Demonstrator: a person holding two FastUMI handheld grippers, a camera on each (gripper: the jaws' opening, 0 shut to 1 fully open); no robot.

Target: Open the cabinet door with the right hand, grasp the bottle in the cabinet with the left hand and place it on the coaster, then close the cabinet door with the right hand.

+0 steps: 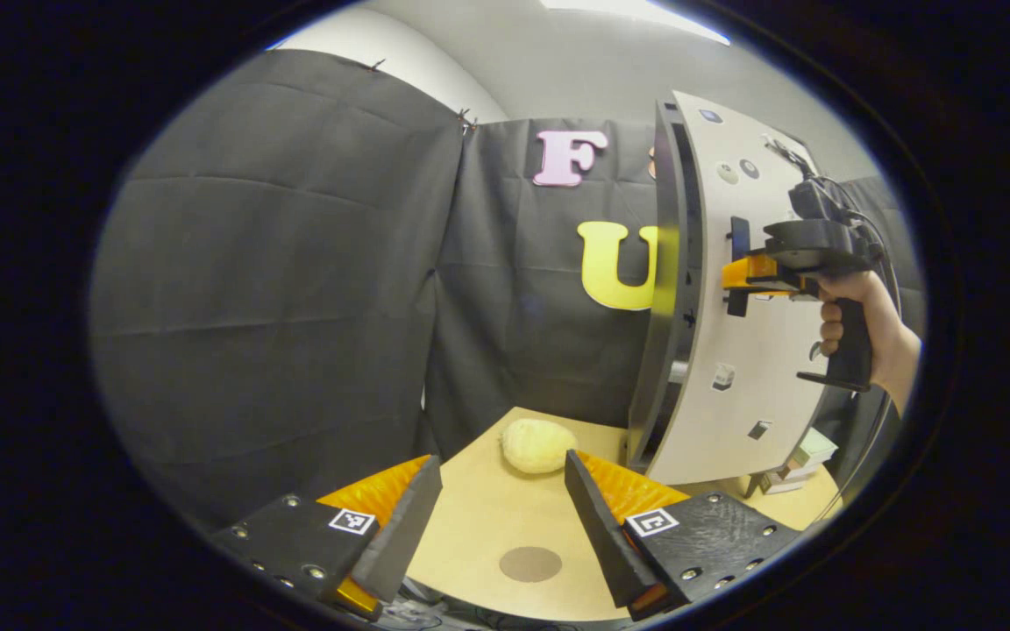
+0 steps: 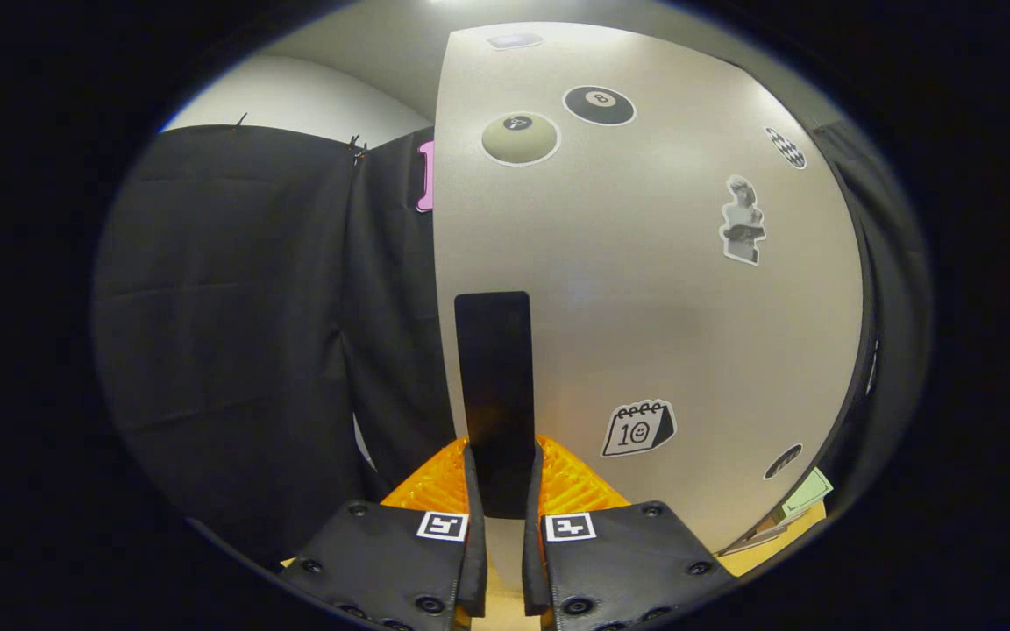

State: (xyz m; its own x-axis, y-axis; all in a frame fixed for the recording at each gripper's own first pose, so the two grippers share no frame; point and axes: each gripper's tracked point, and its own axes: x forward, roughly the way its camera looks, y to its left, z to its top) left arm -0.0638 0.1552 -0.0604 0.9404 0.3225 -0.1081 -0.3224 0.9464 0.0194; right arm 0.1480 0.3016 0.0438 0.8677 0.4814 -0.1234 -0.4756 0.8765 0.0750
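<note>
Right gripper: fingers are clamping the handle from both sides; in the left gripper view it is showing at the door with a hand holding it.
Left gripper: jaws are standing wide apart, gripping nothing, and hovering over the near table edge.
Coaster: lying flat on the table between the left fingers, bare.
Yellow lump: sitting on the table beyond the coaster, just beside the cabinet's foot.
Door: standing slightly ajar at most; in the right gripper view its stickered face is looming close.
Bottle: presumably inside the cabinet, hidden behind the door.
Risk, handle: the grip is sitting low on the handle; a pull off the hinge arc is likely to make the fingers slide off.
Risk, cabinet: a hard tug is liable to drag or tip the whole unit.
Risk, swing: the opening door may be sweeping toward the left gripper or the lump if they are staying in its path.
Risk, reach: if the door is opening too little, the left gripper may be striking its edge on the way in.
</note>
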